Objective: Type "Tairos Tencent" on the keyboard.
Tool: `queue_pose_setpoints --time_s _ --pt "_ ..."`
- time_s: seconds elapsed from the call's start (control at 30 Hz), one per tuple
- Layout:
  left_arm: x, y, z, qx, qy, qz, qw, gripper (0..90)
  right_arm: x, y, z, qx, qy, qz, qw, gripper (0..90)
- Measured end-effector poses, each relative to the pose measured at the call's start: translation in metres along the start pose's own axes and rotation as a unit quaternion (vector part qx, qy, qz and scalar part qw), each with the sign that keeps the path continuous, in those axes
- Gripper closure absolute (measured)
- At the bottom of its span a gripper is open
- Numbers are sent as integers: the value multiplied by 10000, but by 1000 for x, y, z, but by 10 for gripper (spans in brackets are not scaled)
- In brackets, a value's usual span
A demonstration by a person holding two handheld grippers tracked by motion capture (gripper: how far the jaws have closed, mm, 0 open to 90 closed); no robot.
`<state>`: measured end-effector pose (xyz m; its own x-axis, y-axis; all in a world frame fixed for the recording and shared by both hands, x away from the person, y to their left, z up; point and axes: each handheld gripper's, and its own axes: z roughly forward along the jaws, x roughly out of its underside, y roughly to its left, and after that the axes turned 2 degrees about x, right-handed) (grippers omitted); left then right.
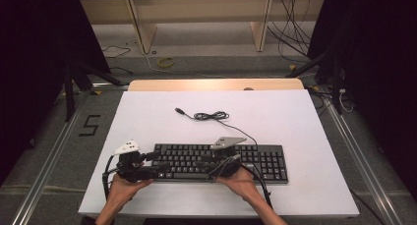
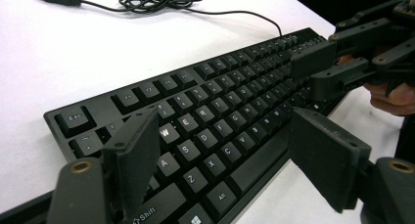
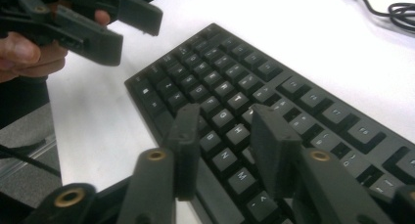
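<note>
Keyboard [image 1: 216, 162] sits near-centre on counter [image 1: 295, 122], cable [image 1: 211, 116] coiled behind. Left gripper [image 2: 222, 150] fingers wide open over left keys; right gripper [image 3: 225, 150] fingers part-open, nothing held. Step looks like key pressing or positioning; next needs fingers lowered onto keys w/ care.

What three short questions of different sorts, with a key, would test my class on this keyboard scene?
1. True or false: the keyboard lies on the white board with its cable plugged into a socket.
2. Which gripper's fingers stand wider apart? A) left gripper B) right gripper
3. Fill in: the left gripper hangs over the keyboard's ____ end in the high view.

Key
1. False: the plug lies loose on the board, with part of the cable bundled in a small coil beyond the keyboard.
2. A: its fingers are spread wide over the keys; the right gripper's fingers leave a narrower gap, with nothing pinched.
3. Left.
</note>
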<state>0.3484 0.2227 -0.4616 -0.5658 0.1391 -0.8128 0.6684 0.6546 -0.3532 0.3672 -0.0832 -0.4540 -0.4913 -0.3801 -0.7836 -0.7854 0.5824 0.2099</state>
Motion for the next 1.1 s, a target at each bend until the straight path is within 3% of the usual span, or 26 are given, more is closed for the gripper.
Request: queue_pose_setpoints --time_s 0.4,0.7,1.1 --pt "1 6 0 -216 199 -188 9994 327 -9 -8 8 126 55 60 9999 475" --pt "3 9 0 -317 436 -242 9983 445 -14 -10 17 180 87 75 9998 441" --pt "5 10 1 -369 703 -217 9966 589 -23 -8 29 115 129 15 9998 484"
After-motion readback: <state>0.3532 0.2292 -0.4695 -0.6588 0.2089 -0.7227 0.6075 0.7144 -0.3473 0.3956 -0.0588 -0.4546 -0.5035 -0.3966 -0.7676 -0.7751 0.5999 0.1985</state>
